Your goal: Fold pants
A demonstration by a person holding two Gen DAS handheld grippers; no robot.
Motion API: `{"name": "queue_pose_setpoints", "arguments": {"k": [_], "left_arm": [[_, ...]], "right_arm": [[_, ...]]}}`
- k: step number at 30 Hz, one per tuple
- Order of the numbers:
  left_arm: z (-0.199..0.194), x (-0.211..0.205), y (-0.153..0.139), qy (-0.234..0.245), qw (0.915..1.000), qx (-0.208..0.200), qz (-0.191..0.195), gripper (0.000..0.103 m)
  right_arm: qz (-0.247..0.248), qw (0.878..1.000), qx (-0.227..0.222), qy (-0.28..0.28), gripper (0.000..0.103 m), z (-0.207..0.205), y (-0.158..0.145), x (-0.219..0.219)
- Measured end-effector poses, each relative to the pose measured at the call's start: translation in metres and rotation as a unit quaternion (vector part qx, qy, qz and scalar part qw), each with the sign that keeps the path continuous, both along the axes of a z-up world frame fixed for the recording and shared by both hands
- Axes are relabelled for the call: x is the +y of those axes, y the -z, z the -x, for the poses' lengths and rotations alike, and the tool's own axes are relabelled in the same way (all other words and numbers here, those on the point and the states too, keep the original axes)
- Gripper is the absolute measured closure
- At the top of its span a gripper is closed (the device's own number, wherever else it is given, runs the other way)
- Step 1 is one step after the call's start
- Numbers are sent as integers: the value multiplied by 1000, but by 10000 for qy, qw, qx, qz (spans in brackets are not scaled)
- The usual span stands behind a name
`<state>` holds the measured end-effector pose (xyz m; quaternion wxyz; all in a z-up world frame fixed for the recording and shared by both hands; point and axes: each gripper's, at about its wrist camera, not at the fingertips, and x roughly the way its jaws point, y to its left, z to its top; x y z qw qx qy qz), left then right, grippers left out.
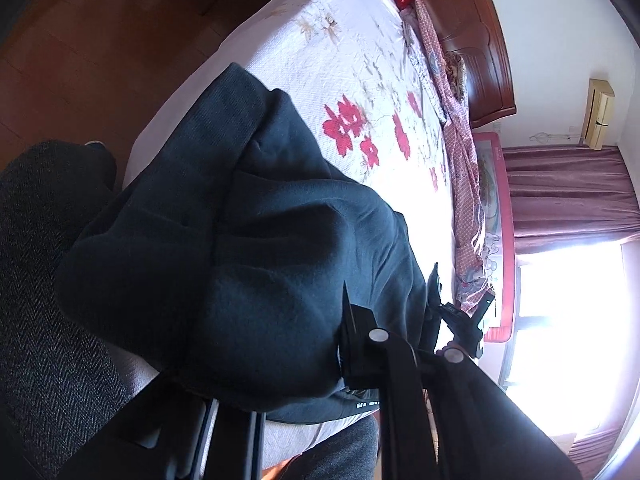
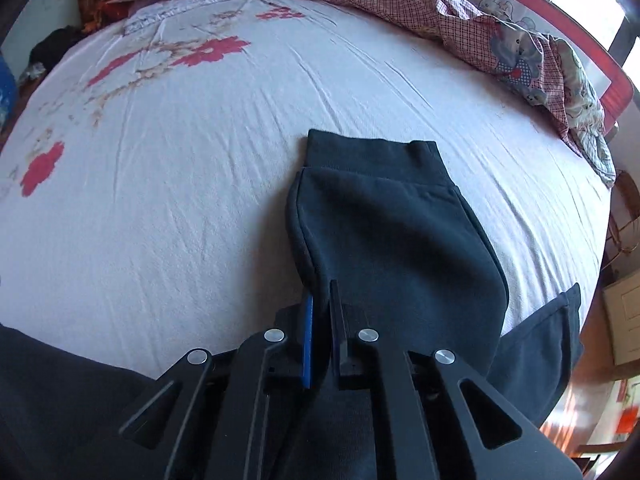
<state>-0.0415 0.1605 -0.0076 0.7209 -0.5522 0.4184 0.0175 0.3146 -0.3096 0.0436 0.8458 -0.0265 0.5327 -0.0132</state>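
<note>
Lying across the near edge of white bed sheet printed with red flowers [image 2: 200, 208]: dark teal fleece sweatpants [image 2: 384, 216], ribbed waistband end pointing toward the middle of the bed, remaining cloth bunched toward the bed's edge.

Right gripper [image 2: 322, 304]: black two-finger claw, one blue pad; jaws closed on a pinch of the pants' side seam, cloth visibly between the fingers. Judged purpose: securing one edge for lifting and folding.

Left gripper [image 1: 348, 312]: black, fingers mostly buried behind a raised hump of the same sweatpants; closed, apparently on a fold of the fabric, though the contact itself is hidden. Judged purpose: holding the opposite edge so both sides travel together.

Pink checked quilt with cartoon patches [image 2: 500, 36]: heaped along the far side of the bed, well apart from the pants.

Containers: none visible; nothing held in anything.

Fold status, judged: started, not flat yet.
</note>
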Motion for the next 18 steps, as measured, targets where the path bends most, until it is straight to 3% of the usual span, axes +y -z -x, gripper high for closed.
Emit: {"name": "queue_pose_setpoints", "arguments": {"k": [2,5,9,13,15,18], "left_arm": [[1,0,-4,-32,10000,-50,-54,92],[4,2,-12,-74,9996,-166,-211,92],[10,6,-20,-68,9988,-302,-374,92],[17,11,-19,-61,9987,-250,-446,92],[20,11,-15,-18,9989,-148,-450,92],[24,8,-12,71,9985,-48,-540,92]], "right_arm": [[-665,9969,-286,307,98,8,-24,-22],[-1499,9827,-774,768,98,30,-62,-72],[-2715,9388,-1268,1698,98,84,-85,-164],[-3516,8926,-1371,2467,98,155,-50,-228],[-3856,8676,-1235,2887,98,188,-11,-250],[-4423,8195,-1023,3499,98,225,55,-267]]}}
